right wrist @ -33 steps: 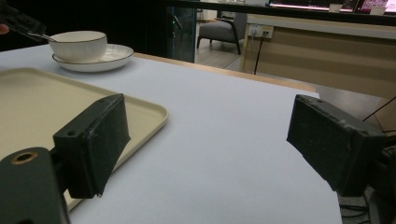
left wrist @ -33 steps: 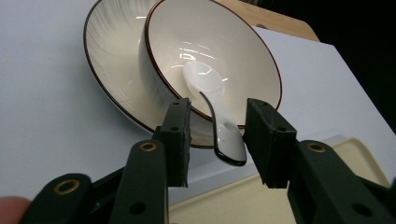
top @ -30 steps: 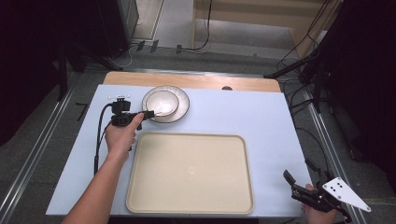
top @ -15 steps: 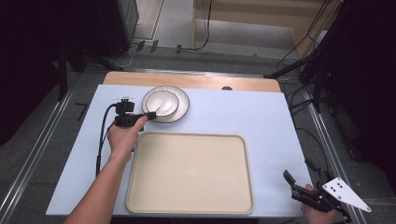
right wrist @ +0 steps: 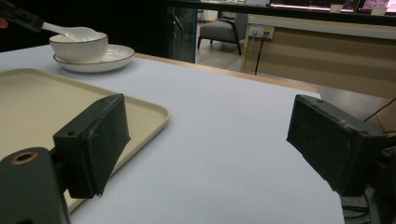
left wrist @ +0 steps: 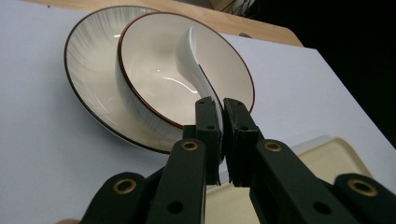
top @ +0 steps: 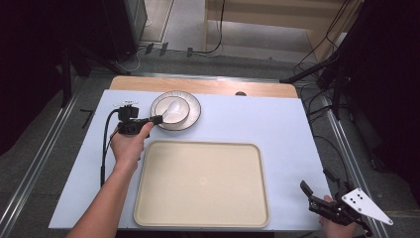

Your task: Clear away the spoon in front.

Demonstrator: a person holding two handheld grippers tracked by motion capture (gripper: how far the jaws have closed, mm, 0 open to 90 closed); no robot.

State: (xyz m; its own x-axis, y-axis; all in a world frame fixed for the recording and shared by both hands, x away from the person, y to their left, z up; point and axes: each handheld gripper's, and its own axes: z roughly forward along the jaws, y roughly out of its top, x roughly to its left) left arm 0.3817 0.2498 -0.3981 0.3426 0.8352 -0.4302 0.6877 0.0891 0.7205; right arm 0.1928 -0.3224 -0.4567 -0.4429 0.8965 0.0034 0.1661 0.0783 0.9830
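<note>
A white ceramic spoon [left wrist: 194, 56] rests its scoop in a cream bowl [left wrist: 154, 70] with a brown rim, and the bowl stands on a matching ribbed plate [left wrist: 88, 56]. My left gripper [left wrist: 222, 105] is shut on the spoon's handle just outside the bowl's near rim. From above, the left gripper [top: 157, 119] reaches in from the left toward the bowl [top: 179, 115] and plate [top: 193, 116] at the back left. My right gripper [top: 318, 183] is held open at the table's front right corner, with nothing between its jaws [right wrist: 212, 135].
A large beige tray [top: 200, 183] lies bare at the front centre of the pale blue mat, just below the plate. A wooden table edge [top: 203, 85] runs along the back. The left gripper's cable [top: 105, 144] trails down the left side.
</note>
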